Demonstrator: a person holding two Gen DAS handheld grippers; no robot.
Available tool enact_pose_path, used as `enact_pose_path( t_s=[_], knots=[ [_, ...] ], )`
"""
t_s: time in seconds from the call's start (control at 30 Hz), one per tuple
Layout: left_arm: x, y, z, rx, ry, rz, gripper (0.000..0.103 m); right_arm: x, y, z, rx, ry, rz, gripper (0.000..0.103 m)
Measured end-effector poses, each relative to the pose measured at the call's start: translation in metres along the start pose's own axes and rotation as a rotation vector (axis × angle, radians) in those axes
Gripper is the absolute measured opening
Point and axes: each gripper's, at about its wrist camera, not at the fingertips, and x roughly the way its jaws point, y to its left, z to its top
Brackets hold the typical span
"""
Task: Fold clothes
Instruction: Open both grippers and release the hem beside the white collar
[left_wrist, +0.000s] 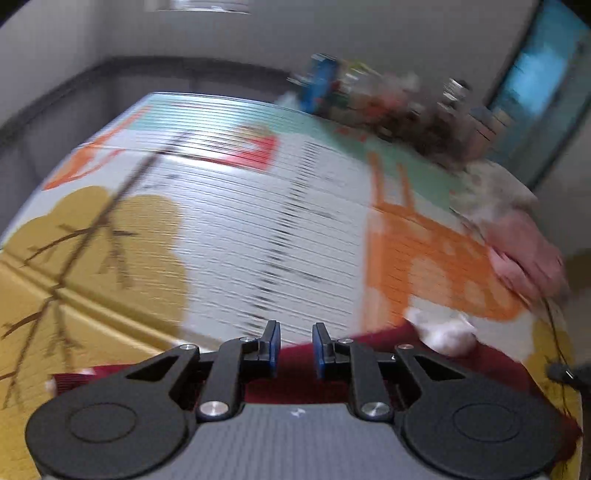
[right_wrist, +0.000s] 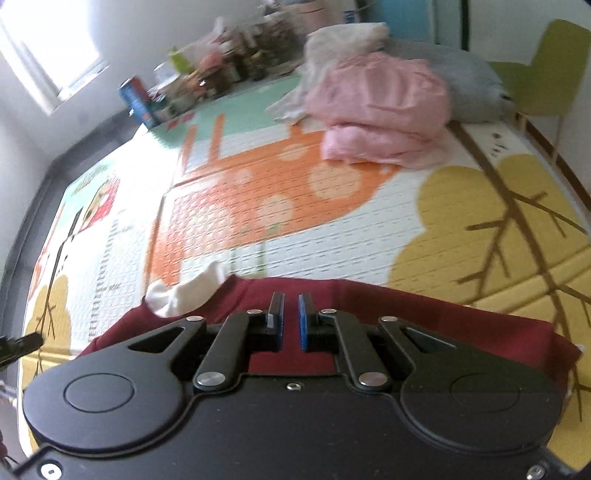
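The left gripper (left_wrist: 295, 345) hangs with a small gap between its blue pads, nothing pinched, while the right gripper (right_wrist: 291, 319) looks nearly clenched on nothing. The maroon garment (right_wrist: 406, 306) lies on the play mat (right_wrist: 332, 240) across the bottom of both views. With the white collar (right_wrist: 184, 291) bunched, a blind regrasp risks catching several layers and skewing the fold; the pink clothes pile (right_wrist: 384, 107), upper right, may crowd it.

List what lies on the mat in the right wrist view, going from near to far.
Dark red garment with its white sleeve, then the bare patterned mat, then the pink clothes, then the blurred clutter of containers at the far edge.
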Motion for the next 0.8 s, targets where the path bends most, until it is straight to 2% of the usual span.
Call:
enact_pose_path(
  t_s=[0.17,0.43,0.67,0.8],
  knots=[
    [0.029,-0.035,-0.012,0.068,0.066,-0.05,0.021,0.023,0.014,-0.003,-0.005,0.06,0.023,0.007],
    [0.07,-0.063,-0.032,0.118,0.161,-0.121,0.021,0.056,0.022,-0.009,-0.001,0.122,0.014,0.007],
    [0.097,-0.073,-0.034,0.131,0.211,-0.107,0.021,0.085,0.027,-0.011,-0.012,0.172,-0.001,0.007],
    [0.105,-0.072,-0.026,0.119,0.207,-0.098,0.019,0.098,0.028,-0.01,-0.022,0.185,-0.017,0.007]
  ],
)
